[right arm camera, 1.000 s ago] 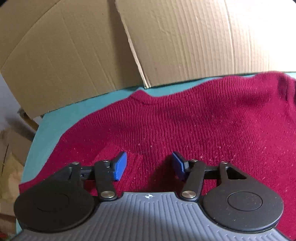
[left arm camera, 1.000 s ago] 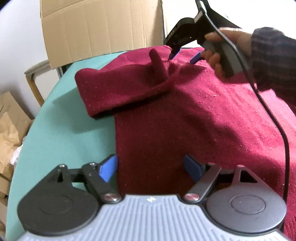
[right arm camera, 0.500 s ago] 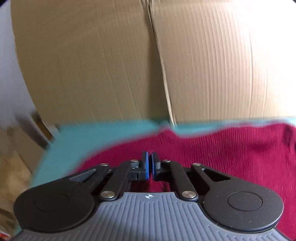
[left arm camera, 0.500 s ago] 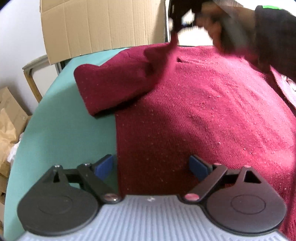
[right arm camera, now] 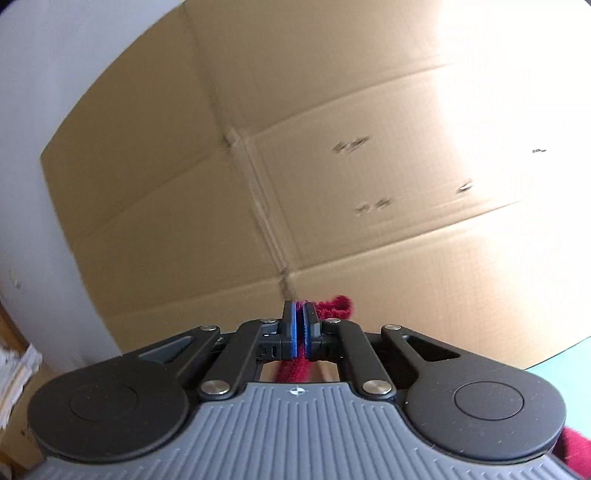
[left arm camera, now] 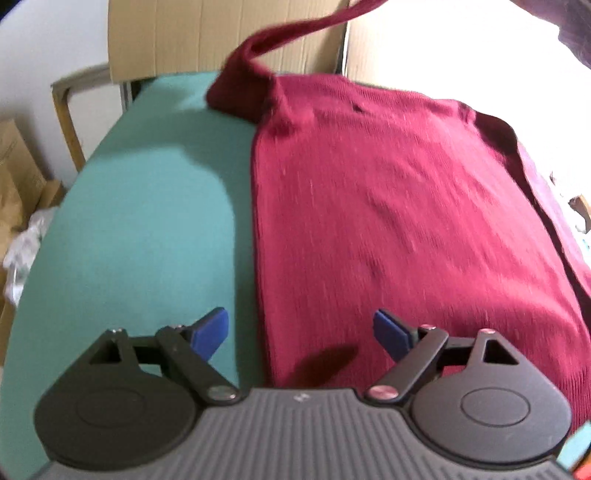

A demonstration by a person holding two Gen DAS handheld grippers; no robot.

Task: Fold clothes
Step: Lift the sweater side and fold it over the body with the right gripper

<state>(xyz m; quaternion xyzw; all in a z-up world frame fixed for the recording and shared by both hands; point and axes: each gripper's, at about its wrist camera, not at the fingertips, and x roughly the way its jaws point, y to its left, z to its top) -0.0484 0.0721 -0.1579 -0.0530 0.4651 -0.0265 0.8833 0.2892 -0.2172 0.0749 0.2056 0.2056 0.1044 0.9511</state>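
While the dark red sweater (left arm camera: 399,206) lies flat on the teal table (left arm camera: 147,221), the right gripper (right arm camera: 299,334) pinches its sleeve (left arm camera: 295,33), lifted taut above the sweater's far corner. The left gripper (left arm camera: 299,328) hovers spread over the near hem. Likely next: lay the sleeve across the sweater's body.

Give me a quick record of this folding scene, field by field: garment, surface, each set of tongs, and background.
garment: dark red knitted sweater, body flat, one sleeve pulled up off the surface
surface: teal padded table
left tongs: open, empty, low over the sweater's near hem
right tongs: shut on red knit, raised
background: brown corrugated cardboard sheet
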